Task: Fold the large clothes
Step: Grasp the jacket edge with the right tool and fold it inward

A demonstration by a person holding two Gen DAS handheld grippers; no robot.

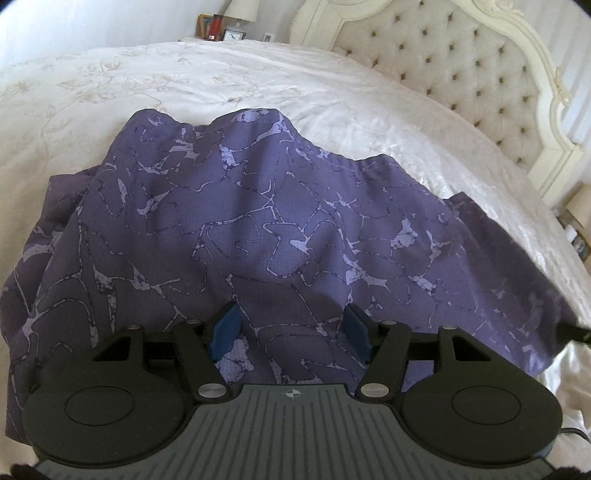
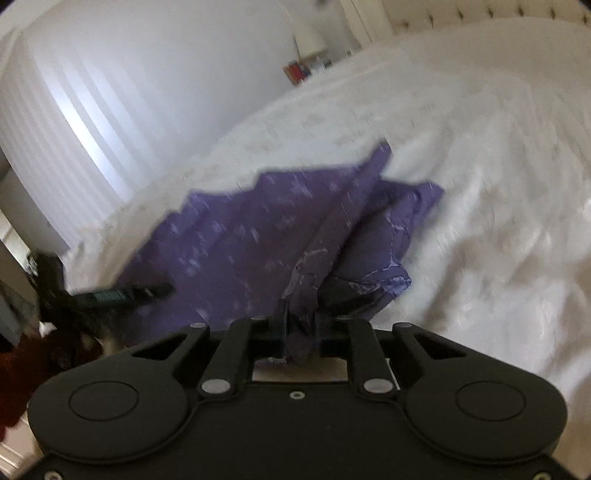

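Observation:
A purple garment with a pale cracked pattern (image 1: 258,221) lies spread on the white bed. My left gripper (image 1: 290,332) is open, its blue pads (image 1: 225,332) apart just above the cloth near its front edge, holding nothing. In the right wrist view, which is blurred, my right gripper (image 2: 301,332) is shut on a bunched edge of the purple garment (image 2: 236,251) and lifts that edge off the bed. The left gripper also shows in the right wrist view (image 2: 122,293) at the cloth's left side. The right gripper's tip peeks in at the left wrist view's right edge (image 1: 576,330).
The white embroidered bedspread (image 1: 184,85) surrounds the garment. A tufted cream headboard (image 1: 461,66) stands at the right. A nightstand with a lamp, photos and a clock (image 1: 229,29) is behind the bed. A window with blinds (image 2: 74,110) is on the left.

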